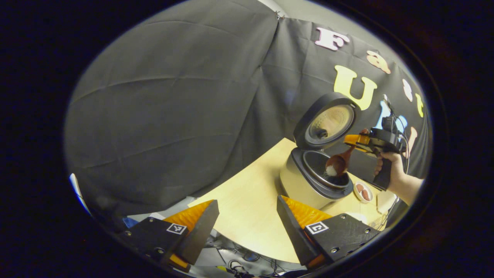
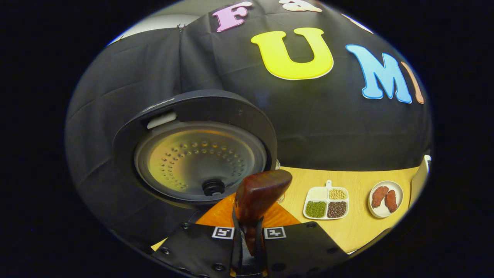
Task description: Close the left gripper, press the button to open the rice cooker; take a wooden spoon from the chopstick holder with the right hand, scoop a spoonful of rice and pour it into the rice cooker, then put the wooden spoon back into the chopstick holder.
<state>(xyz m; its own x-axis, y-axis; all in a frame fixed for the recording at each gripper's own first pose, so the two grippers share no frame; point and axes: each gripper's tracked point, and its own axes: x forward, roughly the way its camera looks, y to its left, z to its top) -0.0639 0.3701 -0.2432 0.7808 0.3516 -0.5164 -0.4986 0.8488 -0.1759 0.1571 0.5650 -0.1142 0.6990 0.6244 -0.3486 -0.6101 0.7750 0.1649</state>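
The rice cooker (image 1: pixel 305 185) stands on the wooden table with its lid (image 1: pixel 327 122) swung up. A wooden spoon (image 1: pixel 339 161) with white rice in its bowl hangs tilted just over the inner pot. My right gripper (image 1: pixel 364 142), held by a hand (image 1: pixel 393 170), is shut on the spoon's handle. In the right gripper view the handle's end (image 2: pixel 259 197) sticks up between the closed fingers of the right gripper (image 2: pixel 249 229), with the lid's inner plate (image 2: pixel 200 162) close behind. My left gripper (image 1: pixel 247 227) is open over the table's near edge, well left of the cooker, holding nothing.
A white divided tray (image 2: pixel 327 204) of green, yellow and dark beans lies on the table (image 2: pixel 359 231) right of the cooker. Beside it is a small round plate (image 2: pixel 385 199) with two reddish pieces, seen too as the plate (image 1: pixel 363 191) by the cooker. Cables lie below the table edge (image 1: pixel 239 262).
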